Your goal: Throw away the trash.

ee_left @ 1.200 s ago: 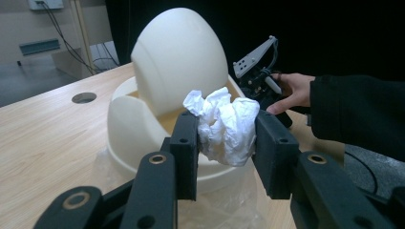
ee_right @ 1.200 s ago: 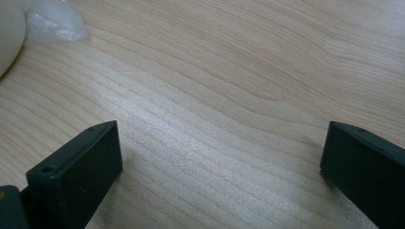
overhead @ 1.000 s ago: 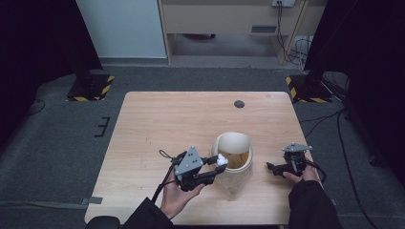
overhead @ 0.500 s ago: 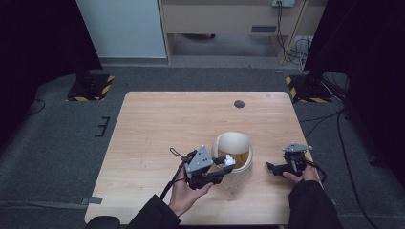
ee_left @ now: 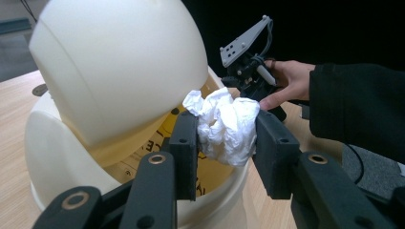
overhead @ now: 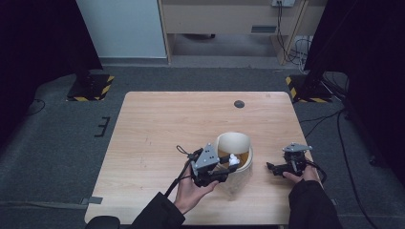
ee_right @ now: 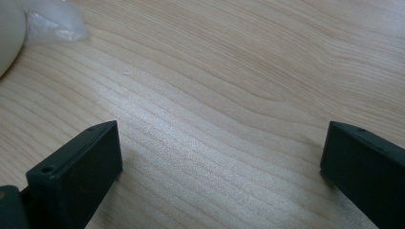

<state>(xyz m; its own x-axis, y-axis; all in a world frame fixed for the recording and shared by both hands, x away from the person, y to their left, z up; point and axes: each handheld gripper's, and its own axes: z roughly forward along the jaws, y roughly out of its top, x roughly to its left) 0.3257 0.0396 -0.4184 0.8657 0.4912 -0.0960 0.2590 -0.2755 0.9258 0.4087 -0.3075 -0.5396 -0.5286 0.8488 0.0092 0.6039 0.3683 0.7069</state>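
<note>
A cream bin (overhead: pixel 237 164) with a domed swing lid (ee_left: pixel 119 67) stands near the table's front middle. Its lid is tilted open and a yellow liner shows inside. My left gripper (overhead: pixel 227 167) is shut on a crumpled white paper ball (ee_left: pixel 225 124), held over the bin's open mouth. The paper ball (overhead: pixel 233 159) sits at the bin's rim in the high view. My right gripper (overhead: pixel 272 168) rests low on the table right of the bin, jaws wide open over bare wood (ee_right: pixel 224 157) with nothing between them.
The wooden table (overhead: pixel 162 129) has a small dark round disc (overhead: pixel 239 103) near its far edge. A bit of clear plastic (ee_right: pixel 52 24) lies by the bin's base. Dark floor and black stands surround the table.
My left gripper has carried the paper ball rightward and up to the bin's mouth, and the lid has tipped open. The right gripper has stayed still.
</note>
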